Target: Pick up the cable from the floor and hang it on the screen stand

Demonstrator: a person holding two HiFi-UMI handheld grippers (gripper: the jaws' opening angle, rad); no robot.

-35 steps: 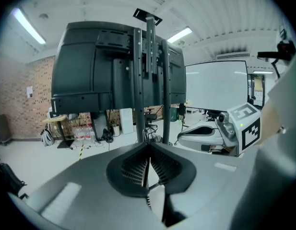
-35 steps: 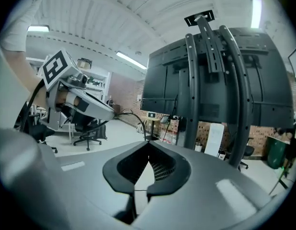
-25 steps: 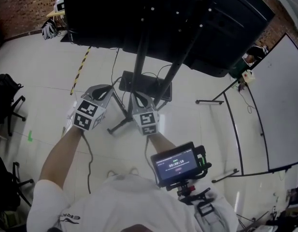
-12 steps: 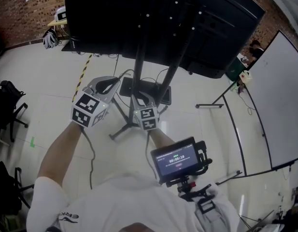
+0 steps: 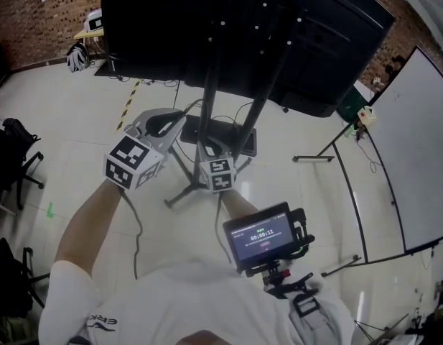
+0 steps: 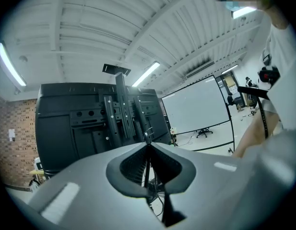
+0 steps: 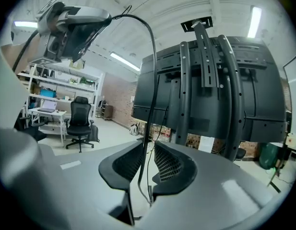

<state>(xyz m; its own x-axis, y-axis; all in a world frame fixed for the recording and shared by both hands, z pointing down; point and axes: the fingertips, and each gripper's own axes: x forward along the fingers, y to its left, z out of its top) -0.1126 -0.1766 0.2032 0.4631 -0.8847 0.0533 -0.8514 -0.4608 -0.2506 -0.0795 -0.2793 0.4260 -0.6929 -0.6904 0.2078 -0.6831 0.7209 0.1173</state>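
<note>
Over pale floor point(image 5: 70, 113), cable point(image 7: 148, 128) arcing from clamped left gripper point(image 6: 148, 142), vertical between just-parted jaws of right gripper point(image 7: 148, 145).

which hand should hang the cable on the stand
Left. The left gripper is shut on the cable, raised near the screen stand; the right gripper has just opened its jaws, cable loose between them.
</note>
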